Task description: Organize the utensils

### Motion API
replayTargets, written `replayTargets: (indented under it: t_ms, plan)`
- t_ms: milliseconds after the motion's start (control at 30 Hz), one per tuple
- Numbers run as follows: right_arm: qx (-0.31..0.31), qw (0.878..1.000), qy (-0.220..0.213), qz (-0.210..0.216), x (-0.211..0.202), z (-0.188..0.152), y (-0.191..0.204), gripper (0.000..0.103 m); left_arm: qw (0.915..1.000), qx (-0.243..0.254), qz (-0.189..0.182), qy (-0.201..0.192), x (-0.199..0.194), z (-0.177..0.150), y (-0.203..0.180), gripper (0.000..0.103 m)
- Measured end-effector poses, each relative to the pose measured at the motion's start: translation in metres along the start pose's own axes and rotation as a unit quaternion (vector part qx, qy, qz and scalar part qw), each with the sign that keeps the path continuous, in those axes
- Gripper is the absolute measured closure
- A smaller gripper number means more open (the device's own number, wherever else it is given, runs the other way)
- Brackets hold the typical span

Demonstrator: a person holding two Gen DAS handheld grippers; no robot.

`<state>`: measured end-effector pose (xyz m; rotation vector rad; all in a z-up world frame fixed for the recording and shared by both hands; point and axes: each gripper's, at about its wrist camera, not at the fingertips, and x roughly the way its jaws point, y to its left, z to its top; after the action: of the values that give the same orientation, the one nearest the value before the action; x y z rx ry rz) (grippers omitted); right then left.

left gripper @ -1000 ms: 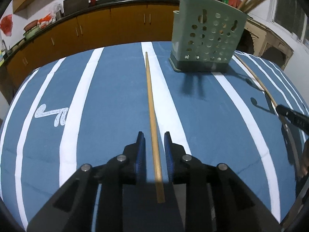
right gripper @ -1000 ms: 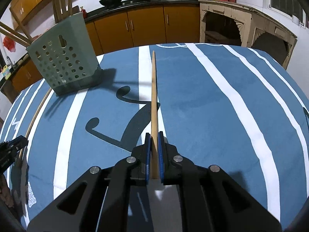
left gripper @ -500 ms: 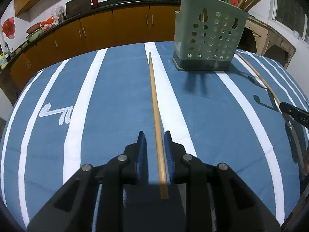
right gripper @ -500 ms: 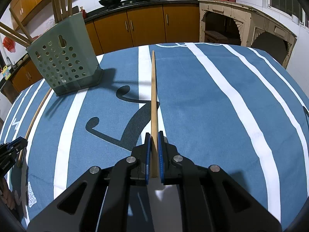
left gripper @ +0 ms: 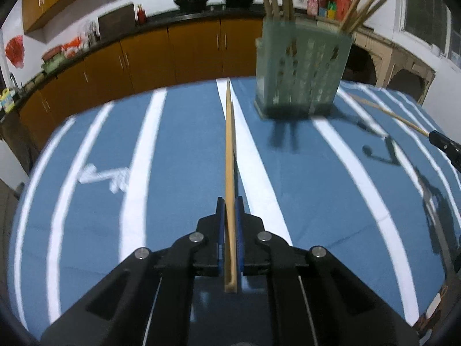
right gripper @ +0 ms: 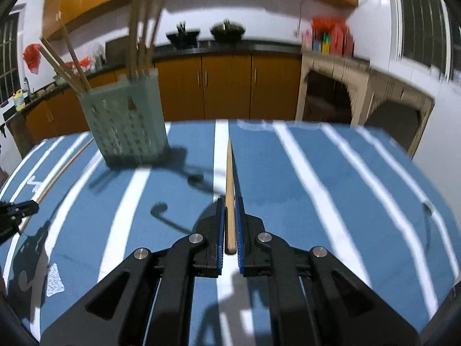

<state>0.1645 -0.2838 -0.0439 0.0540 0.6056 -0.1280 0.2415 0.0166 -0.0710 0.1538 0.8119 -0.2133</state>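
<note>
Each gripper holds one wooden chopstick above a blue, white-striped tablecloth. My left gripper [left gripper: 230, 201] is shut on a chopstick [left gripper: 230, 150] that points away toward the table's far edge. My right gripper [right gripper: 229, 201] is shut on another chopstick [right gripper: 229, 170], lifted off the cloth. A green perforated utensil holder [left gripper: 299, 72] stands ahead and to the right in the left wrist view, with several chopsticks and wooden utensils upright in it. The same holder [right gripper: 126, 121] sits ahead and to the left in the right wrist view.
The other gripper shows at each view's edge: the right gripper [left gripper: 445, 145] and the left gripper [right gripper: 17, 210], each with its chopstick. Orange kitchen cabinets [left gripper: 173, 54] with woks on the counter run behind the table. A stone side table [right gripper: 360, 86] stands at the back right.
My left gripper closed on the chopstick that lay between its open fingers and lifted it. The right gripper rose with its chopstick and tilted up, so more of the kitchen shows.
</note>
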Motion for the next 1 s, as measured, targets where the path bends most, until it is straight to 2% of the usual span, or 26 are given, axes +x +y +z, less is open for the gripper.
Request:
replayTargets:
  t_ms: [167, 267, 333, 433, 600, 867, 900, 967, 1000]
  plan:
    - [-0.007, 0.998, -0.055, -0.004, -0.028, 0.017, -0.005, 0.095, 0.9984, 0.004, -0.002, -0.057, -0.039, 0.016, 0.008, 0.095]
    - [-0.006, 0.997, -0.071, 0.0, -0.037, 0.026, -0.008, 0.095, 0.9967, 0.009, -0.009, -0.08, -0.057, 0.028, 0.011, 0.095]
    - [-0.003, 0.997, -0.077, 0.004, -0.041, 0.031, -0.01, 0.095, 0.9969, 0.01, -0.019, -0.076, -0.061, 0.033, 0.011, 0.095]
    - [-0.005, 0.997, -0.079, 0.003, -0.042, 0.033, -0.01, 0.095, 0.9984, 0.01, -0.03, -0.047, -0.052, 0.031, 0.011, 0.095]
    - [-0.005, 0.997, -0.072, 0.005, -0.04, 0.028, -0.008, 0.095, 0.9997, -0.001, -0.021, -0.009, -0.025, 0.016, 0.011, 0.095]
    - [0.001, 0.998, -0.07, 0.008, -0.039, 0.029, -0.01, 0.095, 0.9999, 0.002, -0.014, -0.004, -0.026, 0.011, 0.012, 0.095]
    - [0.003, 0.998, -0.067, 0.009, -0.038, 0.028, -0.011, 0.095, 0.9999, 0.002, -0.014, -0.003, -0.025, 0.01, 0.012, 0.092]
    - [0.003, 0.998, -0.06, 0.009, -0.035, 0.025, -0.011, 0.095, 0.9998, 0.001, -0.019, 0.003, -0.023, 0.001, 0.009, 0.078]
    - [0.003, 0.998, -0.057, 0.009, -0.034, 0.024, -0.012, 0.095, 0.9997, 0.0, -0.024, 0.004, -0.022, -0.005, 0.008, 0.068]
